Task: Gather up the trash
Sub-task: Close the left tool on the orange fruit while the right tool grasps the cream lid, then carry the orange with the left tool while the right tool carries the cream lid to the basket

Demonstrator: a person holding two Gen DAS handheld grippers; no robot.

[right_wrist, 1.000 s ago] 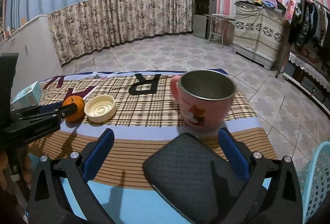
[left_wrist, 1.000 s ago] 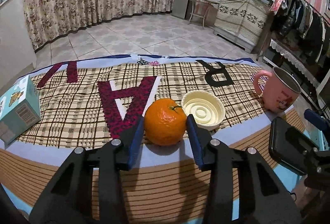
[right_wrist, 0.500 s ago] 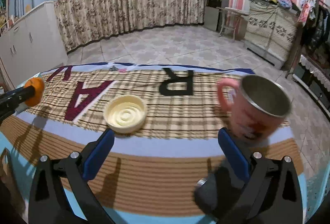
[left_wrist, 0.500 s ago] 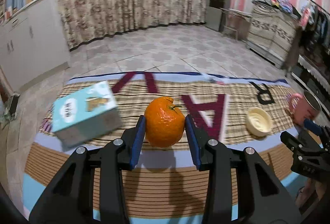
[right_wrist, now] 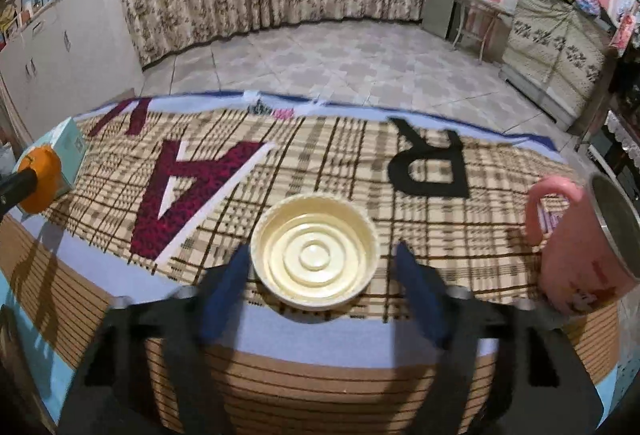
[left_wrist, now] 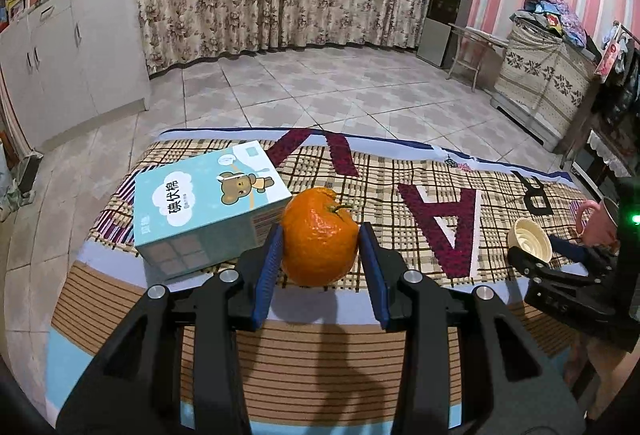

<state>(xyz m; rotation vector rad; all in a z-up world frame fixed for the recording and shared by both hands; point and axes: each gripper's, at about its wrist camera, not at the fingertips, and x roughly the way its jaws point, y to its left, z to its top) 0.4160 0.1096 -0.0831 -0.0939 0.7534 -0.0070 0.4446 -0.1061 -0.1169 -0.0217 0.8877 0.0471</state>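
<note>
My left gripper [left_wrist: 320,249] is shut on an orange [left_wrist: 319,238] and holds it just above the table's left part, right beside a teal carton box [left_wrist: 208,211]. My right gripper [right_wrist: 320,275] is open, its blue pads on either side of a cream round plastic lid [right_wrist: 314,250] that lies on the plaid cloth; whether they touch it I cannot tell. The lid also shows in the left wrist view [left_wrist: 529,243]. The orange shows in the right wrist view [right_wrist: 40,179] at the far left.
A pink mug [right_wrist: 588,247] with a metal inside stands right of the lid, close to my right gripper's right finger. The table carries a plaid cloth [right_wrist: 328,155] with large letters. Tiled floor lies beyond the far edge; cabinets stand at left.
My left gripper has carried the orange leftward to beside the teal box. My right gripper has moved left from the pink mug and now brackets the cream lid.
</note>
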